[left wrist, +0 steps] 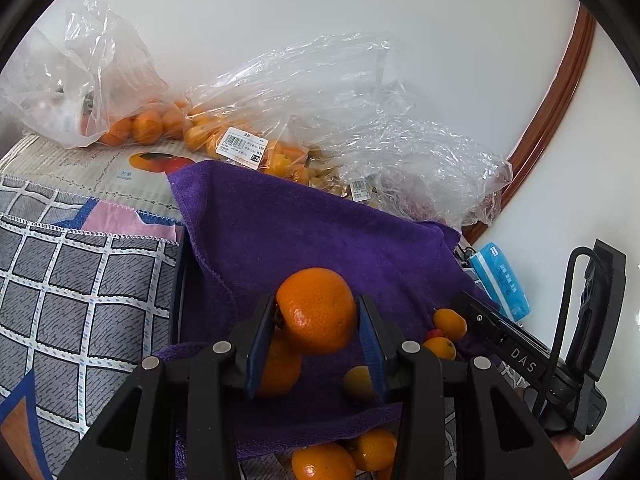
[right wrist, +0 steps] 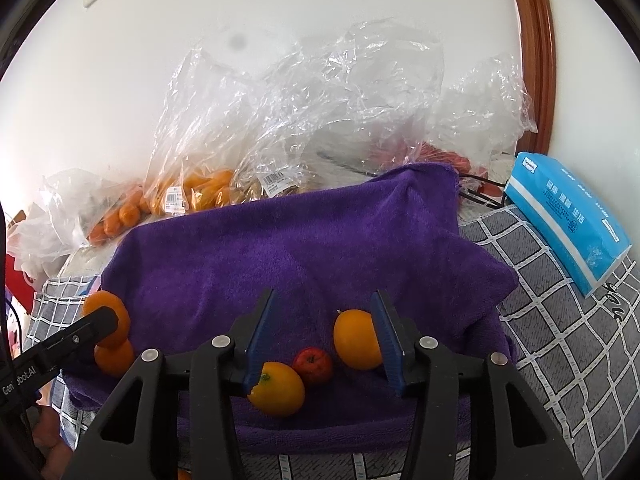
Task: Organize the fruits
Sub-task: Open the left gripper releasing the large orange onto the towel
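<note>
My left gripper (left wrist: 316,320) is shut on a mandarin orange (left wrist: 316,310), held just above a purple towel (left wrist: 300,232), with a second orange (left wrist: 280,368) under it. The right wrist view shows the same orange (right wrist: 108,312) at the far left, over the other orange (right wrist: 114,356). My right gripper (right wrist: 324,308) is open above the towel (right wrist: 280,240). A yellow-orange kumquat (right wrist: 356,344) lies against its right pad, another kumquat (right wrist: 278,388) lies by its left pad, and a small red fruit (right wrist: 312,366) sits between them. Neither kumquat is gripped.
Clear plastic bags (left wrist: 248,128) of oranges and other fruit stand along the white wall behind the towel. A blue tissue pack (right wrist: 568,220) lies on the checked cloth (right wrist: 560,340) to the right. More oranges (left wrist: 324,462) sit below the towel's front edge.
</note>
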`<act>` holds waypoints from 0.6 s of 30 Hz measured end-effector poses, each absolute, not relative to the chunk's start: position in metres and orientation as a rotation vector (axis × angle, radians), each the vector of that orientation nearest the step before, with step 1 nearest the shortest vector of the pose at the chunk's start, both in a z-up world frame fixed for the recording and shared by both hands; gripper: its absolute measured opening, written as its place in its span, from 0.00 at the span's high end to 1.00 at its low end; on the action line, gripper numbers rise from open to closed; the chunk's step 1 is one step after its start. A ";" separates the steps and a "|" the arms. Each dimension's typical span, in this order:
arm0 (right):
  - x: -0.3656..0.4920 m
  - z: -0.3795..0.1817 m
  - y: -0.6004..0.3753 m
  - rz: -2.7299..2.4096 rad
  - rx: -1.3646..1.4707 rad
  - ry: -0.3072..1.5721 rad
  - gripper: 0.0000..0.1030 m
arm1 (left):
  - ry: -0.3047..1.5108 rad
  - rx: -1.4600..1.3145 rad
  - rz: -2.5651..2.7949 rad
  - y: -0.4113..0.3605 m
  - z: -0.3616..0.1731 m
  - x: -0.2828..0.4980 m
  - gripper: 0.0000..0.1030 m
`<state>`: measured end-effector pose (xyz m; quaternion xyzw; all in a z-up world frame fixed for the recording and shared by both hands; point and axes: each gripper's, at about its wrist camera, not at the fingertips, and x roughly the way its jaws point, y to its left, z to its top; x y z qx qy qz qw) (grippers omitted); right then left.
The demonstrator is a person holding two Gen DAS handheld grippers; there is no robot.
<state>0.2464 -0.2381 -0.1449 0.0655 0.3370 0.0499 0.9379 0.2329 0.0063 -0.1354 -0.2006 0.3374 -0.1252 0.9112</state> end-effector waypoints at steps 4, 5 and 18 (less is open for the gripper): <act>0.247 -0.145 -0.239 0.102 0.137 0.687 0.52 | 0.676 -0.420 -0.283 0.006 -0.132 0.230 0.53; 0.247 -0.145 -0.239 0.102 0.137 0.686 0.52 | 0.674 -0.419 -0.287 0.006 -0.132 0.229 0.52; 0.245 -0.142 -0.241 0.089 0.142 0.670 0.45 | 0.657 -0.409 -0.296 0.003 -0.129 0.225 0.44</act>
